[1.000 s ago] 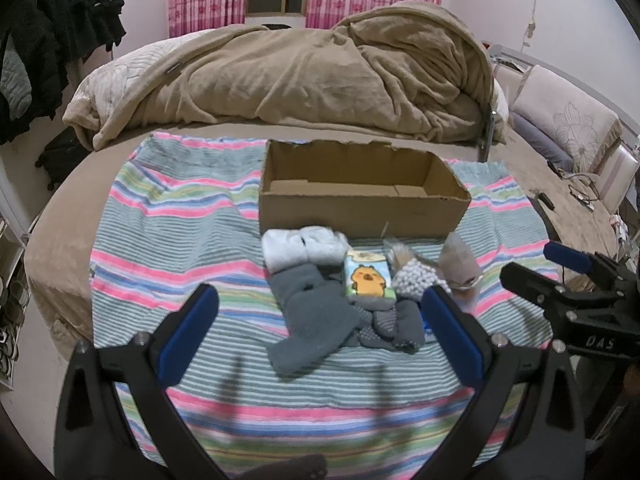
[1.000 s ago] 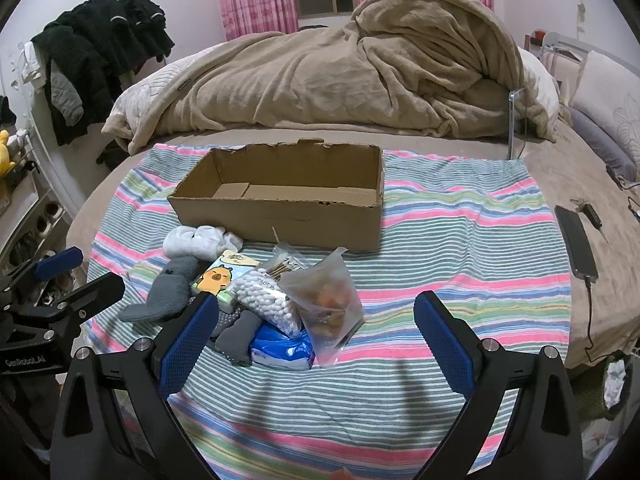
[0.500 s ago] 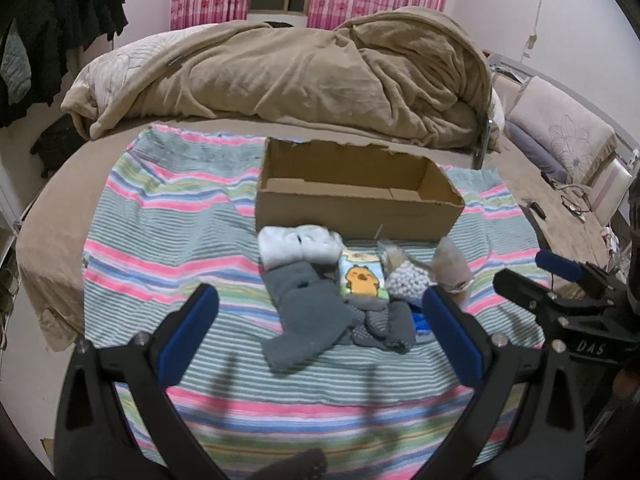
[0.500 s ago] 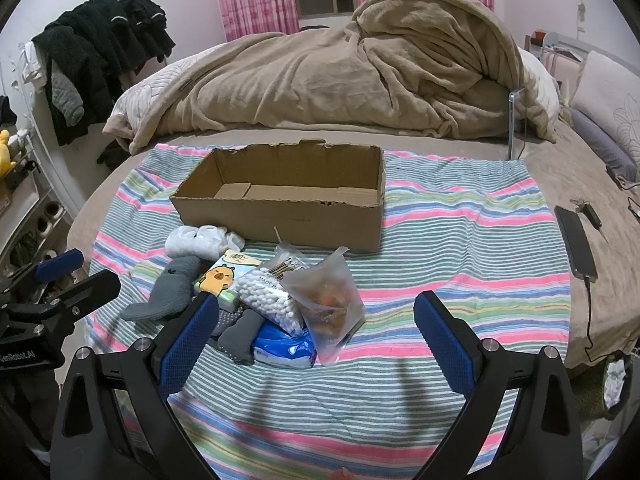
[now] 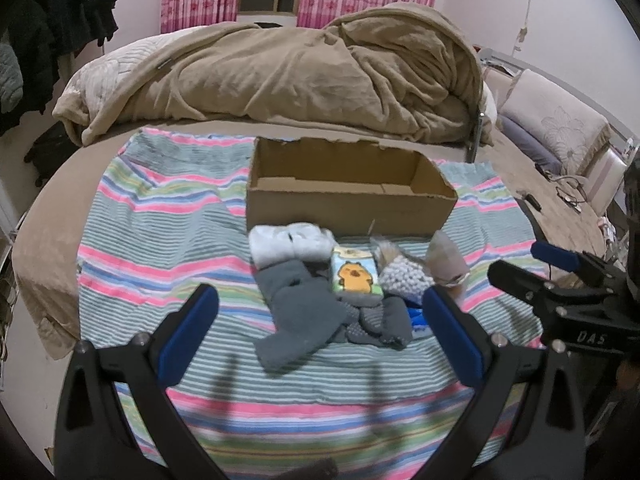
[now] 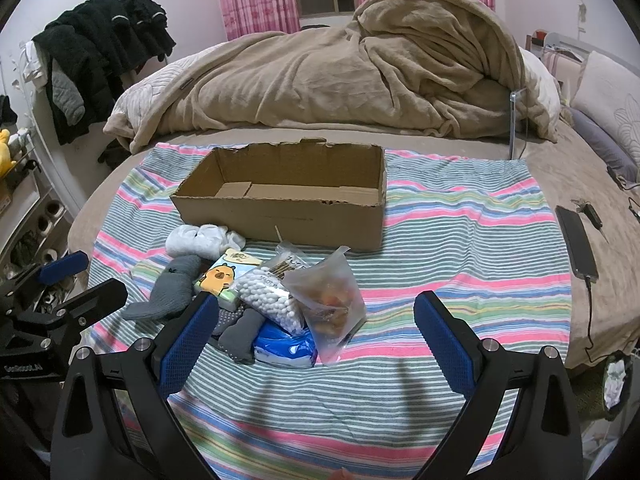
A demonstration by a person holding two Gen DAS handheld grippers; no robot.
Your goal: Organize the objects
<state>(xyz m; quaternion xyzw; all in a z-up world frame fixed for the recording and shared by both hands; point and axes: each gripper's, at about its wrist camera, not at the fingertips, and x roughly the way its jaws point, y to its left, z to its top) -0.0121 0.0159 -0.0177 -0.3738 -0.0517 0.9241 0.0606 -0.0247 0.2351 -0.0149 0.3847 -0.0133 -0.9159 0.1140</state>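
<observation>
Under the clear bag (image 6: 328,300), a half-hidden blue pack (image 6: 284,346), perhaps tissues.

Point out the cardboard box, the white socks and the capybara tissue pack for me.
cardboard box (image 6: 288,224): right wrist view, on its front wall.
white socks (image 5: 288,242): left wrist view, middle of the bundle.
capybara tissue pack (image 5: 354,274): left wrist view, on the printed orange animal.

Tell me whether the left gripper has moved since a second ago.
Yes. In the right wrist view the left gripper sits higher and further right against the striped cloth edge; the cardboard box barely shifted.
</observation>
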